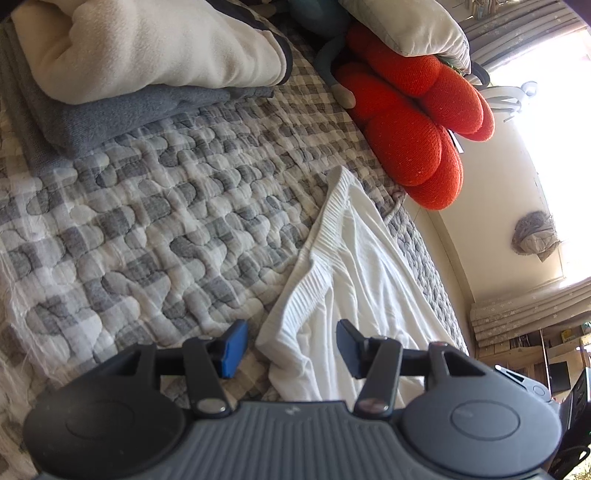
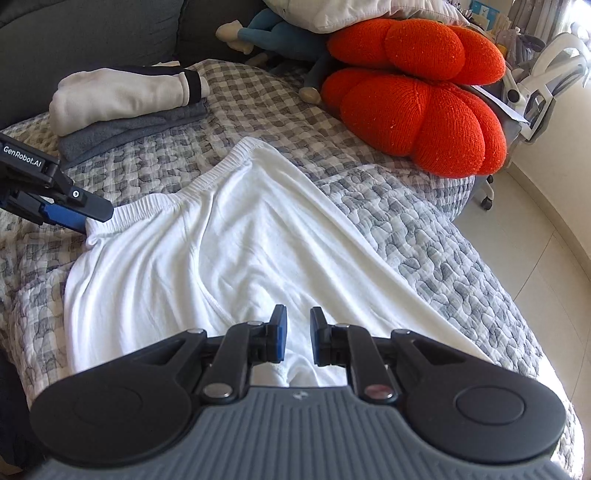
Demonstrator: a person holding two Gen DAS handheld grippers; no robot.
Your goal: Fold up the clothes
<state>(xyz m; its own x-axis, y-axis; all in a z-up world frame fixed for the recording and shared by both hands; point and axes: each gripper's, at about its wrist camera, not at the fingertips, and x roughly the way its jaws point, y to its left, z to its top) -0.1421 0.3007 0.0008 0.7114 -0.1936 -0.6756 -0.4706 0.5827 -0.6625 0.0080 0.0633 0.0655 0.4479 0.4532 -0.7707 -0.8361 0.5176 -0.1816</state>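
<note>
A white garment (image 1: 354, 251) (image 2: 236, 229) with a ribbed elastic waistband (image 2: 207, 177) lies spread on the grey checked quilt (image 1: 166, 221). My left gripper (image 1: 290, 328) (image 2: 86, 218) is open. It straddles the near corner of the waistband, and its blue pads stand clear of the cloth on both sides. My right gripper (image 2: 297, 312) sits low over the garment's opposite end. Its jaws are almost together, with a bunch of white cloth between the fingers. Creases in the fabric run toward it.
A folded cream garment on a folded grey one (image 1: 147, 55) (image 2: 122, 99) sits at the back left of the bed. A red knitted cushion (image 1: 413, 122) (image 2: 417, 107) and a blue plush toy (image 2: 280, 33) lie at the back. The bed edge and floor (image 2: 546, 258) are to the right.
</note>
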